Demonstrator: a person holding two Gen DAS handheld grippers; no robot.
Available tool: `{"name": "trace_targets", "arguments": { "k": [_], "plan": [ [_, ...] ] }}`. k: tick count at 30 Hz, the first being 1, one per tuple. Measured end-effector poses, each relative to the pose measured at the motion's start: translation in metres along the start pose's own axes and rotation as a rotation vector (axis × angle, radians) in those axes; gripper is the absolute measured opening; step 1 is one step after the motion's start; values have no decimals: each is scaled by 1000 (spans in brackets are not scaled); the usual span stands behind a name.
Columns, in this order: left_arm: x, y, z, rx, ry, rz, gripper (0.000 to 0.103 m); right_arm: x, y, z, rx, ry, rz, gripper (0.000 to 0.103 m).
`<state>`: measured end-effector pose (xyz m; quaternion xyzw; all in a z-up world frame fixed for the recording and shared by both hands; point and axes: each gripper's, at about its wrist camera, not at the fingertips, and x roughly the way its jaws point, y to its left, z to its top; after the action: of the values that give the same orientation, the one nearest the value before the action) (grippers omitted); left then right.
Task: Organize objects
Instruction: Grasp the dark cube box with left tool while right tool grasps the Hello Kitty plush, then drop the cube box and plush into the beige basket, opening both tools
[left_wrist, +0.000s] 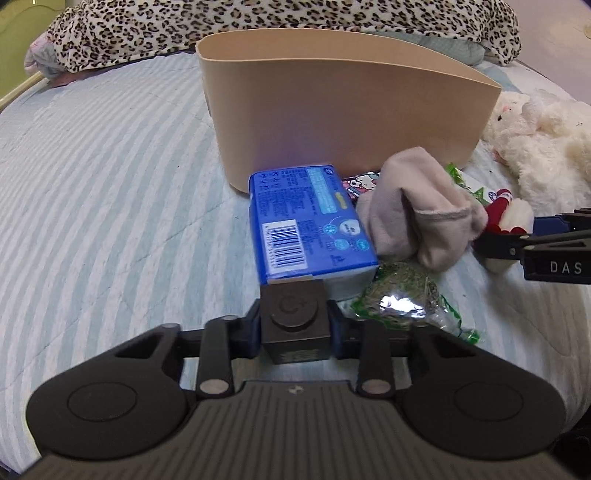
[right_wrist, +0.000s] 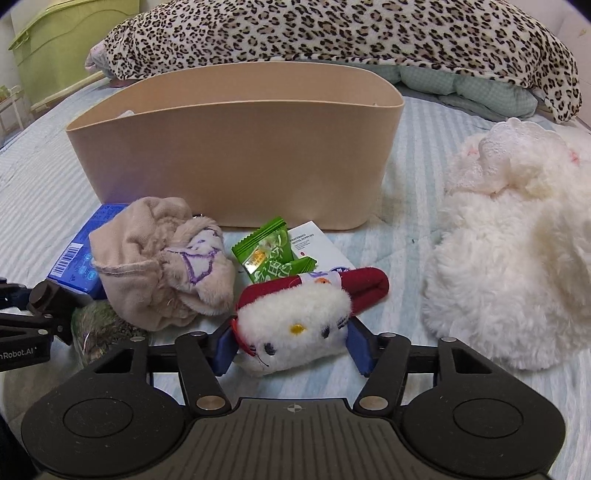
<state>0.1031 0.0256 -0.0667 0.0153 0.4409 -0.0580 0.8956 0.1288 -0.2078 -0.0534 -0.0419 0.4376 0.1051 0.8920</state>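
Left wrist view: a dark cube (left_wrist: 294, 320) is clamped between the blue pads of the left gripper (left_wrist: 294, 326), just before a blue tissue pack (left_wrist: 306, 221); a beige sock (left_wrist: 417, 206) and green packet (left_wrist: 402, 299) are seen beside it, before the tan bin (left_wrist: 351, 110)

Right wrist view: a white kitty plush (right_wrist: 295, 325) is gripped by the right gripper (right_wrist: 291, 350) on the striped bedcover (right_wrist: 399, 236), near the bin (right_wrist: 236, 147); a green candy wrapper (right_wrist: 269, 249) lies between
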Motion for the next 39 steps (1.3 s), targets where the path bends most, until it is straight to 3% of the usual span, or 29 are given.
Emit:
{"name": "trace_targets", "arguments": {
  "k": [9,21,31,39],
  "plan": [
    [-33,10,-1,-44,-32,-15,34,-39,0,-3,19,-60,-17,55],
    [-79,8,64,-2,-246,15,34,-83,0,54,-9,-251,-41,55],
    [-53,0,125,-12,-277,23,34,-64,5,108,-18,-325,-35,55],
    [7,-9,159,-15,-178,51,34,-19,12,139,-40,-277,-28,55]
  ]
}}
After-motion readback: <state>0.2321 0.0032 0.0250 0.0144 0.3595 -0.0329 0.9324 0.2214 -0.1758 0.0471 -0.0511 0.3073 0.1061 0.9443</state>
